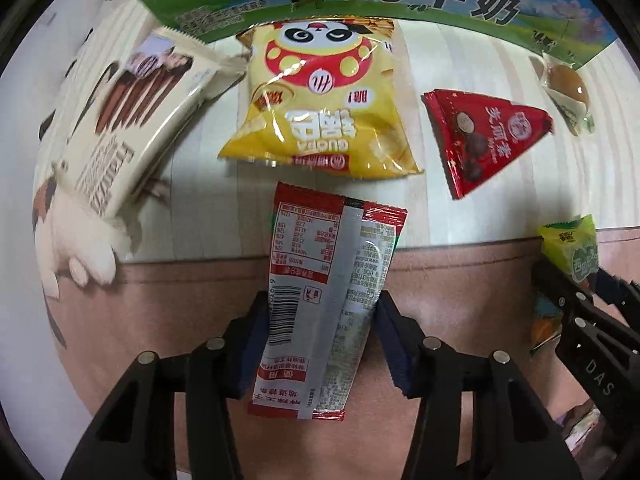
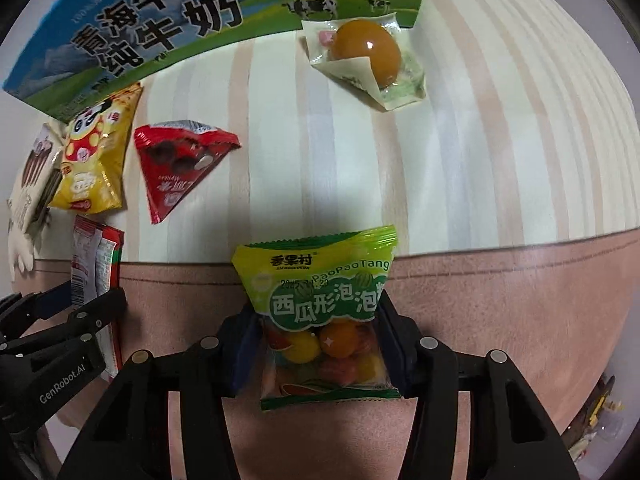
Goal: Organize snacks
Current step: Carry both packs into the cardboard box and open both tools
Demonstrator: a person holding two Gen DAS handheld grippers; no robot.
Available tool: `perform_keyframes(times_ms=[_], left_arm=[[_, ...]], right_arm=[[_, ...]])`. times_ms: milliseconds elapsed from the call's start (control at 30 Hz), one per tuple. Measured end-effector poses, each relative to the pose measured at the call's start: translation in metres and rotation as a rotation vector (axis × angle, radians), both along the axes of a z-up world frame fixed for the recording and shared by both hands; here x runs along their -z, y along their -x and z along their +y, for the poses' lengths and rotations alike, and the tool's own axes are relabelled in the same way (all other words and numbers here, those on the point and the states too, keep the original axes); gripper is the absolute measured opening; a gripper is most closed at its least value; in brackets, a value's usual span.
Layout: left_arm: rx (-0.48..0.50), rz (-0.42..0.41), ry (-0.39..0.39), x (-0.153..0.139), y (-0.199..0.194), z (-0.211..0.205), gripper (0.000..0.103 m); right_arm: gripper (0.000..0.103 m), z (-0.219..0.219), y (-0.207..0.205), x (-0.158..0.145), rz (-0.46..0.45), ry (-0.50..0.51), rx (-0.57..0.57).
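Red sachet (image 1: 320, 300) gripped (yellow bag (image 1: 320, 100) ahead).

2 hand-held grippers: left (image 1: 320, 344), right (image 2: 316, 350). 6 snack pkts: 1 red sachet (image 1: 320, 280), 1 green candy bag (image 2: 320, 312), 1 yellow bag (image 1: 324, 100), 1 red triangle (image 1: 484, 136), 1 cream pack (image 1: 128, 120), 1 wrapped egg (image 2: 368, 56). 1 milk carton (image 2: 160, 20).

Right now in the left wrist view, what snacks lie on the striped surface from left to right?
Chocolate stick box → yellow panda chip bag → red triangular chocolate pack → clear-wrapped brown bun.
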State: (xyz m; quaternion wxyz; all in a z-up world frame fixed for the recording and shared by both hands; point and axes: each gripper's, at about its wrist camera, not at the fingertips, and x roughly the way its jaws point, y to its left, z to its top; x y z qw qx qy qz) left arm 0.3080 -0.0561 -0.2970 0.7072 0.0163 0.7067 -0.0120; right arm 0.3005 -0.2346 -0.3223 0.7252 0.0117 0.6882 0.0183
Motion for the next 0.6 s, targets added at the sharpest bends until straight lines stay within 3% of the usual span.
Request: perform_keyframes(times_ms=[267,433,600], left_arm=[[-0.058,-0.011,0.122,-0.027,0.024,0.028,0.048],[-0.075,-0.086,0.207,-0.08,0.019,0.023,0.048],[-0.057,-0.183,0.286,-0.136,-0.017,0.032,0.048]], right_arm=[[0.056,-0.022,0.012,-0.046,-0.003,-0.124,0.025],[0.055,-0.025,-0.005,-0.105,-0.043,-0.207,0.024],[0.055,-0.046,-0.037,-0.16,-0.117,-0.291,0.021]])
